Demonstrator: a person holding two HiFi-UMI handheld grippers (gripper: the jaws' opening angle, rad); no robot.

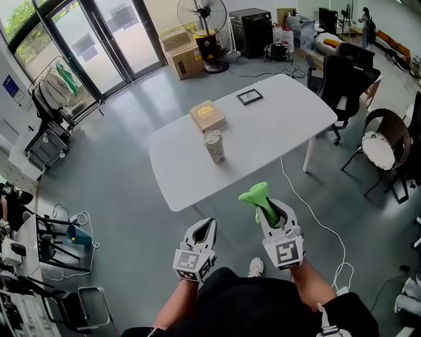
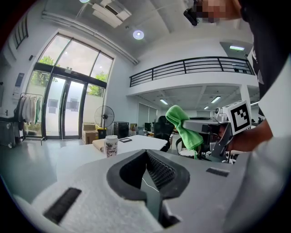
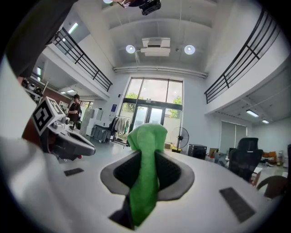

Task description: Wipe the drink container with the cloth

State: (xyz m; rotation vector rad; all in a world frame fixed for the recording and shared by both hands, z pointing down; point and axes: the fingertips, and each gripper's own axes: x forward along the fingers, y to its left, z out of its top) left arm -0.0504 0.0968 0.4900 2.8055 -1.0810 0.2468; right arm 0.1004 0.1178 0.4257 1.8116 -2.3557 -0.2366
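Person (image 1: 250, 309): a dark-shirted torso at the bottom edge of the head view, standing back from the table.
Left gripper (image 1: 206, 226): held low over the grey floor (image 1: 131, 197), short of the near edge of the worktop (image 1: 283, 125). Its 2 jaws meet at the tips with nothing between them.
Right gripper (image 1: 276, 209): just beside the left one and slightly further forward, also short of the worktop. Its jaws are clamped on the cloth (image 1: 258, 197).
Cloth: bright green and pinched lengthwise between the 2 right jaws. A bunched end sticks out past the tips and the rest trails back into the throat of the jaws.
Drink container (image 1: 214, 146): a pale patterned cup with a white top. It stands upright on the near-left part of the worktop, well apart from both grippers and touched by neither.
Worktop: white with rounded corners, lying diagonally across the head view.
Box (image 1: 208, 116): tan and flat, lying just behind the cup without touching it.
Dark frame (image 1: 250, 97): a small flat rectangle toward the far side of the worktop. What it is cannot be told.
Cable (image 1: 319, 224): white, running across the floor from under the worktop to the person's right.
Fan (image 1: 202, 14): standing beyond the worktop, beside cardboard cartons (image 1: 184, 56).
Chair (image 1: 342, 82): a black office chair at the far right end of the worktop.
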